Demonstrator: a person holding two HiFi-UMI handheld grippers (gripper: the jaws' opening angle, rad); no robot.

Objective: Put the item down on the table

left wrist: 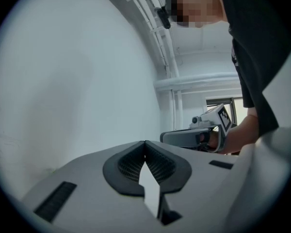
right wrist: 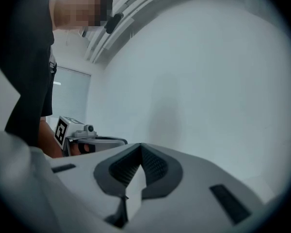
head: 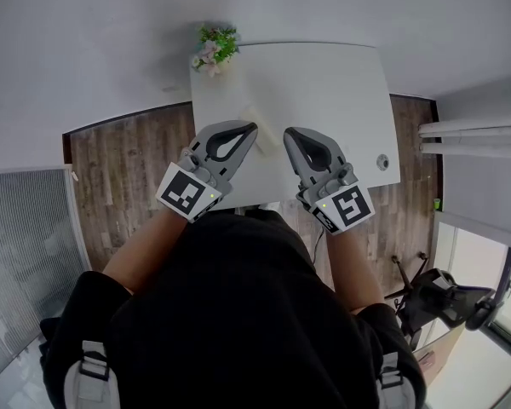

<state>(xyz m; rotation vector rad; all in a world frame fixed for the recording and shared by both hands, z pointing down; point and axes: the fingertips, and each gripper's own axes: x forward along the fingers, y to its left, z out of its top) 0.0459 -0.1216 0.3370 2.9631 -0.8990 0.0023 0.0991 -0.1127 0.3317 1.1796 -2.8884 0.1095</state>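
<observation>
On the table (head: 341,83), the pale item (head: 268,135) lies between the closed, empty left gripper (head: 254,128) and right gripper (head: 287,132).

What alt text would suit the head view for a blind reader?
Seen from above, a person in black holds a left claw and a right claw, both shut and empty, over a white table. Flowers sit at its far left corner.
</observation>
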